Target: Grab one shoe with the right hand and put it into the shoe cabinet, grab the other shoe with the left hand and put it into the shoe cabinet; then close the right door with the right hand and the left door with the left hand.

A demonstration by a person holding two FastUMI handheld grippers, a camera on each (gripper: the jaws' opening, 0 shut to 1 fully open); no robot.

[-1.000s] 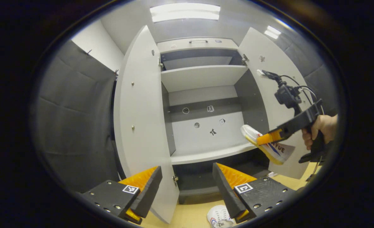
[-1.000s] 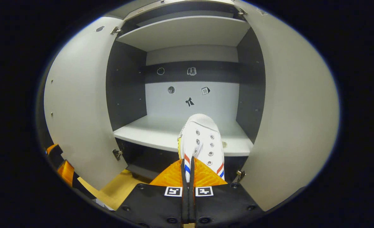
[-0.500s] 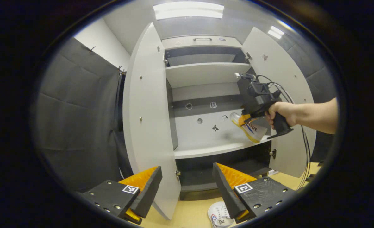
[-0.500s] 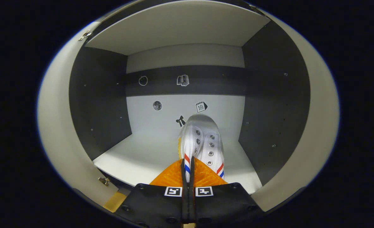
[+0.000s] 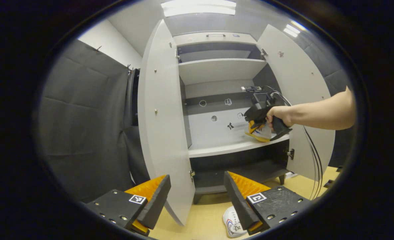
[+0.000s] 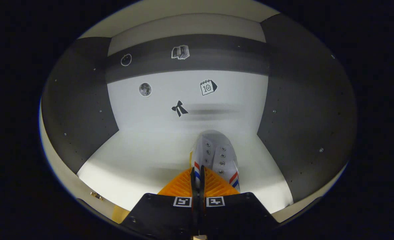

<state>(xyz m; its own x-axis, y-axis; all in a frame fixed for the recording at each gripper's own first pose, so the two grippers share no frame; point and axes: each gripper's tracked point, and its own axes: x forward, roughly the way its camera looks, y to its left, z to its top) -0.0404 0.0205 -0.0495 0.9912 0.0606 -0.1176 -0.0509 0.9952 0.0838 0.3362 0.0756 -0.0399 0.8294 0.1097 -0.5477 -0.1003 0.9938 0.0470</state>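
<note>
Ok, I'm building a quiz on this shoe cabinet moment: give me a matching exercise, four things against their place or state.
Things:
1. right gripper
2. left gripper
3. second shoe
4. cabinet doors

States:
A. lying on the floor
B. swung open
C. open, holding nothing
D. shut on the shoe over the shelf

Pairs: 1-D, 2-C, 3-A, 4-B

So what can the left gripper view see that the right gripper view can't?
Left gripper view alone: both cabinet doors standing open, the second shoe lying on the floor, the hand holding the right gripper, and the open left gripper.

Right gripper view alone: the shoe's eyelets and striped side close up, the right gripper shut on it.

Both: the middle shelf, the stickers on the back panel, and the gripped shoe.
</note>
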